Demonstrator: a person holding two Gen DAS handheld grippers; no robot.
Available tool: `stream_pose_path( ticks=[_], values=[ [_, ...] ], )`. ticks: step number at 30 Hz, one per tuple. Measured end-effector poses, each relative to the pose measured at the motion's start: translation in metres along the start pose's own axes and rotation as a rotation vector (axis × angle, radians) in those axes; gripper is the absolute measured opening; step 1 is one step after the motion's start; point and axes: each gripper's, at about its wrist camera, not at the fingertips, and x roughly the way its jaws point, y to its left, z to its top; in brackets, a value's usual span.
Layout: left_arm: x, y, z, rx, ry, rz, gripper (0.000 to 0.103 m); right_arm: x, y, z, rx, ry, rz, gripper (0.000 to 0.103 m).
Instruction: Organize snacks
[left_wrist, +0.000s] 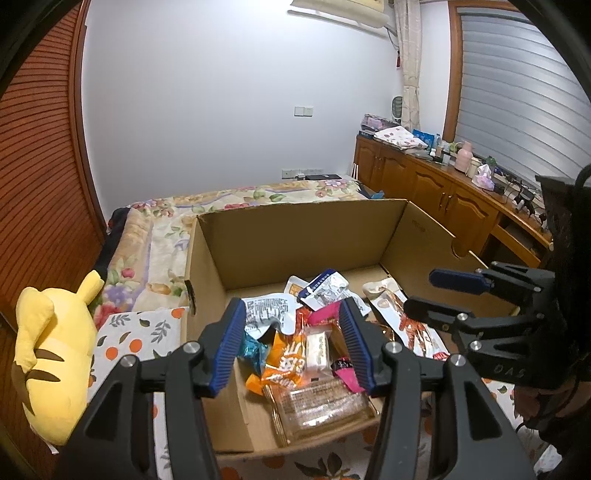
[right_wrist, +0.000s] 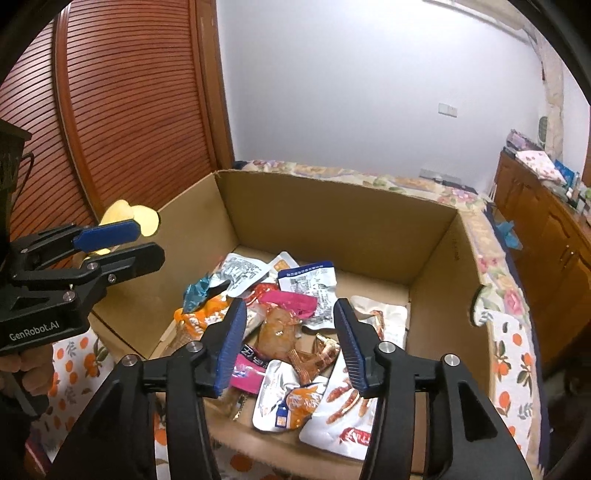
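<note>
Hovering over the cardboard box (left_wrist: 295, 240), the left claw (left_wrist: 291, 347) is held wide open and empty, with the heap of snack packets (left_wrist: 306, 343) lying just beneath it. The right claw (right_wrist: 291, 347) is likewise spread open above the same packets. A yellow plush toy (left_wrist: 51, 354) is seen left of the box on the bed (left_wrist: 155, 236).

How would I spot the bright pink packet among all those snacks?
Start at the open cardboard box on the bed. In the pile of snacks on its floor, look near the middle, just below the white pouch with a blue top edge. The pink packet is the only solid magenta wrapper there; its neighbours are white, orange or clear.
</note>
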Motion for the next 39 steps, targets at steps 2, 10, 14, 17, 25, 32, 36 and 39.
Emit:
stream_pose_path(
  ticks=[2, 10, 14, 17, 25, 32, 36, 39],
  values=[
    [-0.007, -0.004, -0.001, 0.007, -0.008, 0.004, 0.056, -0.007, 0.0, -0.002, 0.005, -0.01, -0.004, 0.053],
    [-0.037, -0.02, -0.012, 0.018, -0.044, 0.019, 0.072, -0.044, 0.001, -0.012, 0.018, -0.061, -0.03, 0.067],
    [-0.051, -0.029, -0.017, 0.03, -0.048, 0.02, 0.076, -0.062, 0.002, -0.016, 0.022, -0.09, -0.046, 0.074],
    [-0.061, -0.036, -0.02, 0.037, -0.059, 0.024, 0.081, -0.075, 0.003, -0.019, 0.023, -0.108, -0.053, 0.079],
    [-0.09, -0.049, -0.025, 0.03, -0.079, 0.025, 0.091, -0.113, 0.007, -0.024, 0.025, -0.159, -0.079, 0.086],
    [-0.12, -0.064, -0.029, 0.051, -0.131, 0.086, 0.091, -0.147, 0.009, -0.029, 0.032, -0.21, -0.103, 0.086],
    [-0.134, -0.072, -0.034, 0.056, -0.139, 0.094, 0.091, -0.166, 0.013, -0.034, 0.033, -0.237, -0.116, 0.086],
    [-0.144, -0.075, -0.041, 0.058, -0.158, 0.092, 0.091, -0.178, 0.018, -0.04, 0.04, -0.258, -0.122, 0.086]
  ],
)
